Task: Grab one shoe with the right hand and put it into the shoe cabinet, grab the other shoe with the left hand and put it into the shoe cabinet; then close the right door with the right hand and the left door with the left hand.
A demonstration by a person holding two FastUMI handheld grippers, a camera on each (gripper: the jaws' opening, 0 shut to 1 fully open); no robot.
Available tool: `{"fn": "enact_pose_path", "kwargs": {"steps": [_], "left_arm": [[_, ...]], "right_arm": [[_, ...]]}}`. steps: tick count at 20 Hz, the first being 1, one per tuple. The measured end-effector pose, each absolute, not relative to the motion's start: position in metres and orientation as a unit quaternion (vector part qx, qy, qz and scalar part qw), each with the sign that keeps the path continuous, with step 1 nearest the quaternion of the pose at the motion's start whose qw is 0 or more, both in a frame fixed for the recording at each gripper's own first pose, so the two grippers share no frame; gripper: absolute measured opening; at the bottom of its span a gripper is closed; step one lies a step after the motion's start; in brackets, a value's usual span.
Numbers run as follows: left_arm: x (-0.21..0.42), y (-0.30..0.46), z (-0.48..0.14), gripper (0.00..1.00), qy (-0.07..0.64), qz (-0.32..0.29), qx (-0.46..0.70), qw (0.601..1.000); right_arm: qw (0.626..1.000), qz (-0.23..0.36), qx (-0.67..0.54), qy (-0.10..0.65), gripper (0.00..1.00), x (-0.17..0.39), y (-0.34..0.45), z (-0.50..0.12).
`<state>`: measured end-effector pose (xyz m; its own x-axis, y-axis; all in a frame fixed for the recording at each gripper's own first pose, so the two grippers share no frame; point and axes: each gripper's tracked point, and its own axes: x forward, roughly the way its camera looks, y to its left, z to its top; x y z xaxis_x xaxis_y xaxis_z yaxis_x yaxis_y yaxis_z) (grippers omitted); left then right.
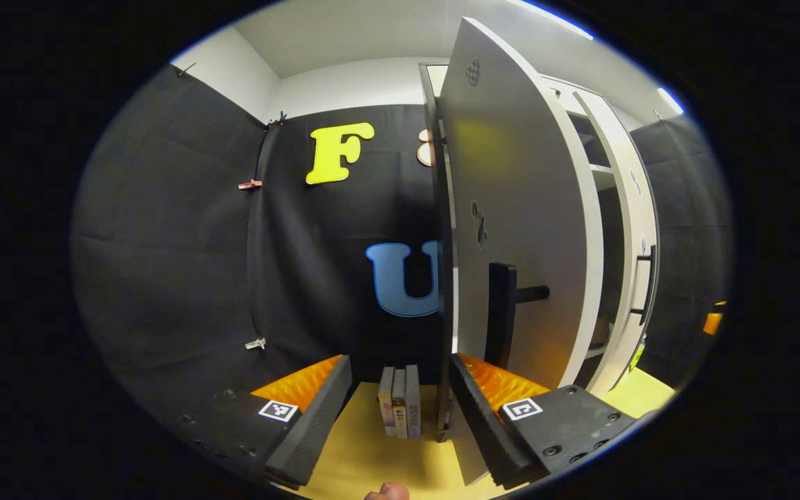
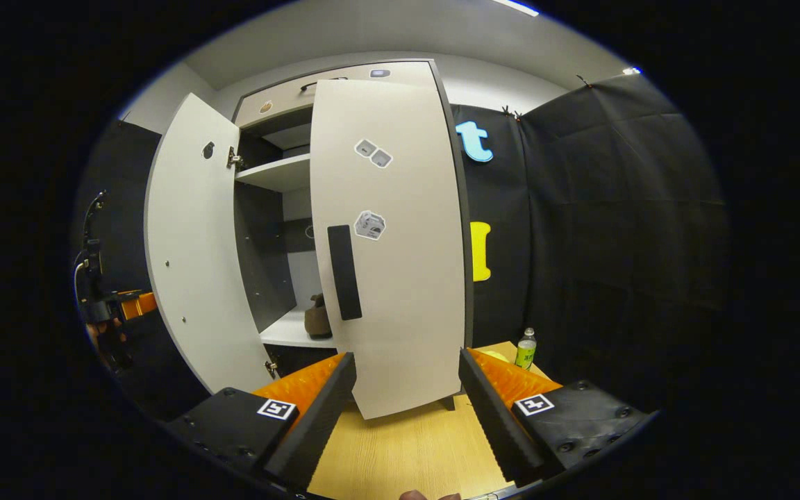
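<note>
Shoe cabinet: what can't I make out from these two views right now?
- Second shoe: in the right gripper view the right door covers the shelf beyond one brown shoe.
- Cabinet interior: in the left gripper view the left door blocks it.
- Sticker prints on the right door: too small.

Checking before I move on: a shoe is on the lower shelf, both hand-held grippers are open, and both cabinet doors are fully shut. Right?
Not quite. The right door is nearly shut, but the left door stands wide open, as the right gripper view shows. The shoe is on the shelf, and both the right hand-held gripper and left hand-held gripper are open.
</note>
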<state>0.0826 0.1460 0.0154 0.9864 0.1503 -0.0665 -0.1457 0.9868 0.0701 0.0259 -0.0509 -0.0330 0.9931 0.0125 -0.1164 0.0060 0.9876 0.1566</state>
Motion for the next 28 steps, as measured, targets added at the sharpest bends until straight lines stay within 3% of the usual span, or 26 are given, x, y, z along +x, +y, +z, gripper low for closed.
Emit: {"fn": "enact_pose_path", "kwargs": {"steps": [6, 12, 14, 18, 28], "left_arm": [[0.086, 0.117, 0.013, 0.92, 0.037, 0.065, 0.012, 0.997], [0.101, 0.032, 0.005, 0.91, 0.036, -0.01, 0.005, 0.999], [0.103, 0.009, -0.001, 0.95, 0.044, -0.023, 0.002, 0.999], [0.094, -0.009, 0.0, 0.96, 0.048, -0.022, 0.002, 0.999], [0.054, -0.026, 0.001, 0.96, 0.044, -0.013, 0.014, 0.999]], "right_arm": [[0.996, 0.014, 0.077, 0.031, 0.98, 0.03, -0.052, -0.021], [0.996, 0.019, 0.076, 0.042, 0.98, 0.039, -0.054, -0.031], [0.994, 0.027, 0.094, 0.048, 0.98, 0.039, -0.052, -0.03], [0.994, 0.044, 0.08, 0.053, 0.98, 0.039, -0.055, -0.025], [0.998, 0.015, 0.052, 0.027, 0.98, 0.042, -0.061, -0.01]]}}
